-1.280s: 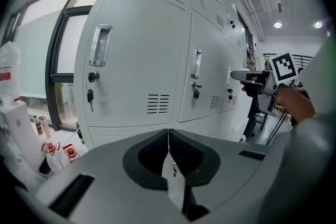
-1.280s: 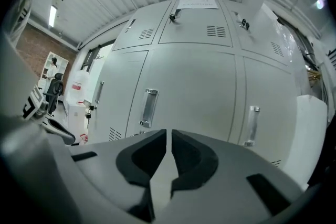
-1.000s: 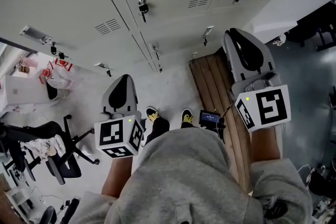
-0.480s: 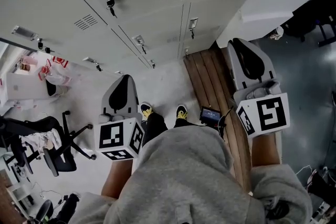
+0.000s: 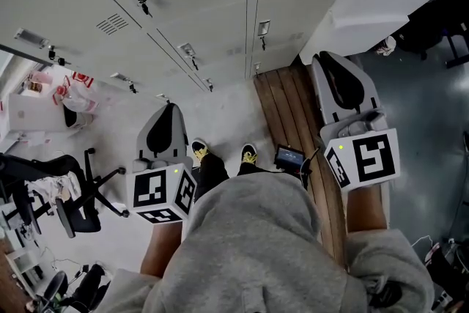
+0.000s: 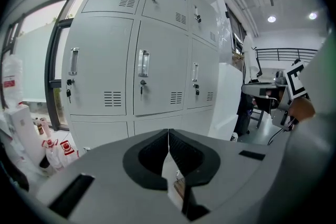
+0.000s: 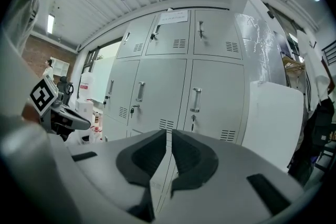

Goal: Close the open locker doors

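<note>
At the far side of the floor, the bank of grey lockers [image 5: 220,18] stands with every door in view flush and closed. The left hand-held gripper [image 5: 169,106] and the right hand-held gripper [image 5: 323,56] hover well apart, each with jaws pressed together on nothing. A wooden bench [image 5: 284,112] runs from the lockers toward the person, below the right one.

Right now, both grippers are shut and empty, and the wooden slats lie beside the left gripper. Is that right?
No: the head view shows the wooden slats beside the right gripper, not the left gripper. Both are shut and empty.
</note>
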{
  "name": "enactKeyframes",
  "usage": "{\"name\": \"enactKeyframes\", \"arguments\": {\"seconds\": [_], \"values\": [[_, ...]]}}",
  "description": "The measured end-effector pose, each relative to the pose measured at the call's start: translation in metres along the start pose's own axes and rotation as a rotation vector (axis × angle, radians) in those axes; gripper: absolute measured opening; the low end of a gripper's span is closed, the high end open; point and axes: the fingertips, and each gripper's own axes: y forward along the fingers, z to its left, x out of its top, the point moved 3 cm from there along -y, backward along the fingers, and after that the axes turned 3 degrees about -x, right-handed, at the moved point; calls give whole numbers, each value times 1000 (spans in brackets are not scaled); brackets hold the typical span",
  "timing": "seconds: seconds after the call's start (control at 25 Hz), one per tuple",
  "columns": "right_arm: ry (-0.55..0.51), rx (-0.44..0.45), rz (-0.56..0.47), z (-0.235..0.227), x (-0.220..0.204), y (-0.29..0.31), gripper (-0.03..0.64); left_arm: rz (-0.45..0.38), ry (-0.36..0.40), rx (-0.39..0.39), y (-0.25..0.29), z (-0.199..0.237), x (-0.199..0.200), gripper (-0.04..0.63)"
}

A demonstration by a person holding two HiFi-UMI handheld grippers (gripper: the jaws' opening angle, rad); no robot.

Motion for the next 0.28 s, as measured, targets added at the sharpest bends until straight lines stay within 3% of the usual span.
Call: {"name": "enactKeyframes", "arguments": {"seconds": [0.28], "values": [[4,18,2,4,-4,1,49,5,-6,13,-3,0,-5,12]]}}
